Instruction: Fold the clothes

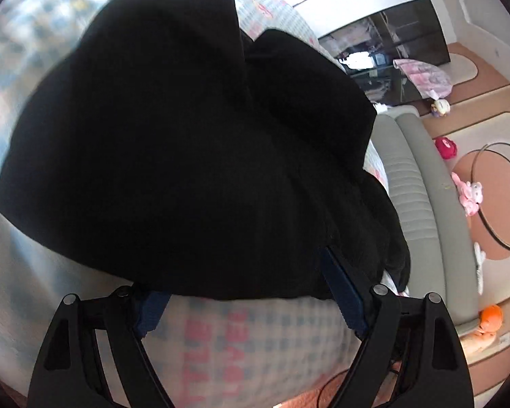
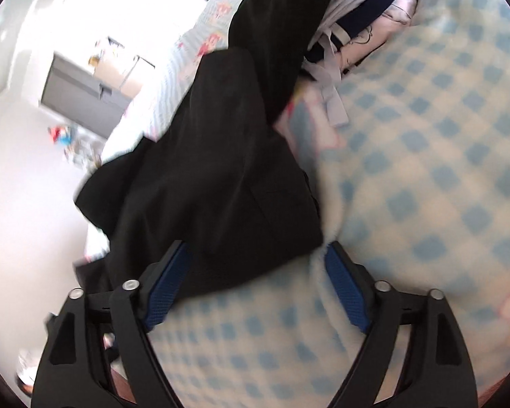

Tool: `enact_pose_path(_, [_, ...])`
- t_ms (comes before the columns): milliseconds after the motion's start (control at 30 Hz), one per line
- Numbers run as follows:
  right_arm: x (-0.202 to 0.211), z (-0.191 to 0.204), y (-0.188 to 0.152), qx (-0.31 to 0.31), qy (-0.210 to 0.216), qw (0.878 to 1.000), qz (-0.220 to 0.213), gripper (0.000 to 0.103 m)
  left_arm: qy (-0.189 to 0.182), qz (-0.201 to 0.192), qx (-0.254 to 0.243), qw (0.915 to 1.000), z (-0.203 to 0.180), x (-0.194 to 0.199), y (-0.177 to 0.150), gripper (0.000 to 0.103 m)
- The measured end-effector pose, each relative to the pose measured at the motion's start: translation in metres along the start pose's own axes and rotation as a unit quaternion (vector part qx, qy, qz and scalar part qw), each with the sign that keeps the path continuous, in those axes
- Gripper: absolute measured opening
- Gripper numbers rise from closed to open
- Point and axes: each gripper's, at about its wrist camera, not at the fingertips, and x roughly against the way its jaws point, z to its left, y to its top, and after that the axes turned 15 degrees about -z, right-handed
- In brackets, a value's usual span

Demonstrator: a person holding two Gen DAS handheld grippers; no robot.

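A: Where's the black garment (image 1: 193, 142)?

B: Spread over the checked bedcover (image 2: 425, 170), one end reaching the bed's edge beside the pale floor.

A: The left tongs (image 1: 248, 292)?

B: Jaws wide apart, black cloth draped over their blue pads (image 1: 341, 289); nothing pinched.

A: And the right tongs (image 2: 255, 278)?

B: Also wide, straddling the garment's near corner, cloth lying between the pads. A white and navy heap of clothes (image 2: 360, 20) lies towards the far edge.
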Motion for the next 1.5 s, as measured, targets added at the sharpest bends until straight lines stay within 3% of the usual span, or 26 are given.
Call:
enact_pose_path(67, [-0.004, -0.001, 0.0, -0.011, 0.006, 1.0, 0.005, 0.083, 0.022, -0.043, 0.024, 0.9986, 0.008, 0.006, 0.007, 0.08])
enact_pose_path(167, [-0.01, -0.002, 0.0, -0.027, 0.015, 0.999, 0.012, 0.076, 0.017, -0.074, 0.06, 0.9953, 0.031, 0.008, 0.007, 0.08])
enact_pose_path(233, [-0.014, -0.002, 0.0, -0.038, 0.021, 0.999, 0.017, 0.075, -0.001, -0.07, 0.073, 0.9949, 0.041, 0.0, 0.009, 0.08])
enact_pose_path(333, [-0.019, -0.004, 0.001, -0.054, 0.03, 0.998, 0.024, 0.076, -0.026, -0.052, 0.057, 0.9967, 0.026, -0.017, 0.016, 0.082])
enact_pose_path(467, [-0.027, -0.005, 0.001, -0.076, 0.043, 0.996, 0.034, 0.086, -0.002, -0.05, 0.026, 0.9984, 0.012, -0.033, 0.014, 0.082])
enact_pose_path(533, [-0.02, 0.004, 0.0, -0.043, 0.036, 0.998, 0.022, 0.086, 0.019, -0.046, 0.003, 0.9988, 0.007, -0.036, 0.015, 0.059])
enact_pose_path(567, [-0.015, 0.01, 0.0, -0.023, 0.032, 0.999, 0.015, 0.083, 0.032, -0.042, -0.019, 0.9984, 0.002, -0.037, 0.015, 0.053])
enact_pose_path(600, [-0.01, 0.015, -0.001, -0.003, 0.028, 1.0, 0.008, 0.078, 0.042, -0.042, -0.041, 0.9974, -0.005, -0.036, 0.015, 0.045])
enact_pose_path(667, [-0.001, 0.026, -0.001, 0.037, 0.02, 0.999, -0.007, 0.047, 0.037, -0.055, -0.071, 0.9953, -0.023, -0.027, 0.016, 0.037])
enact_pose_path(733, [0.008, 0.037, -0.002, 0.078, 0.012, 0.997, -0.021, 0.03, 0.025, -0.07, -0.091, 0.9931, -0.041, -0.014, 0.021, 0.033])
enact_pose_path(833, [0.025, 0.053, -0.003, 0.134, 0.003, 0.99, -0.043, 0.021, 0.014, -0.077, -0.109, 0.991, -0.059, 0.003, 0.027, 0.031])
enact_pose_path(933, [0.061, 0.059, 0.0, 0.133, 0.019, 0.989, -0.06, 0.018, -0.011, -0.076, -0.104, 0.9916, -0.066, 0.023, 0.032, 0.03])
enact_pose_path(1100, [0.107, 0.06, -0.011, 0.128, 0.03, 0.99, -0.052, 0.017, -0.032, -0.037, -0.063, 0.9968, -0.049, 0.035, 0.031, 0.037])
enact_pose_path(1200, [0.094, 0.051, -0.023, 0.113, -0.012, 0.994, -0.003, 0.025, 0.022, -0.004, -0.027, 0.9994, -0.023, 0.035, 0.026, 0.041])
enact_pose_path(1233, [0.093, 0.039, -0.025, 0.101, -0.025, 0.995, 0.008, 0.032, 0.044, 0.001, -0.026, 0.9987, -0.018, 0.039, 0.024, 0.044])
enact_pose_path(1333, [0.104, 0.009, -0.024, 0.066, -0.044, 0.997, 0.003, 0.049, 0.084, -0.039, -0.032, 0.9952, -0.016, 0.064, 0.021, 0.05])
enact_pose_path(1433, [0.119, 0.008, -0.015, 0.09, -0.073, 0.992, -0.047, 0.051, 0.145, -0.127, -0.095, 0.9766, -0.038, 0.081, 0.035, 0.055])
enact_pose_path(1467, [0.124, 0.013, -0.011, 0.108, -0.078, 0.989, -0.063, 0.051, 0.155, -0.157, -0.121, 0.9679, -0.038, 0.096, 0.04, 0.055])
enact_pose_path(1500, [0.126, 0.02, -0.008, 0.122, -0.077, 0.987, -0.073, 0.051, 0.137, -0.167, -0.143, 0.9658, -0.05, 0.098, 0.044, 0.056])
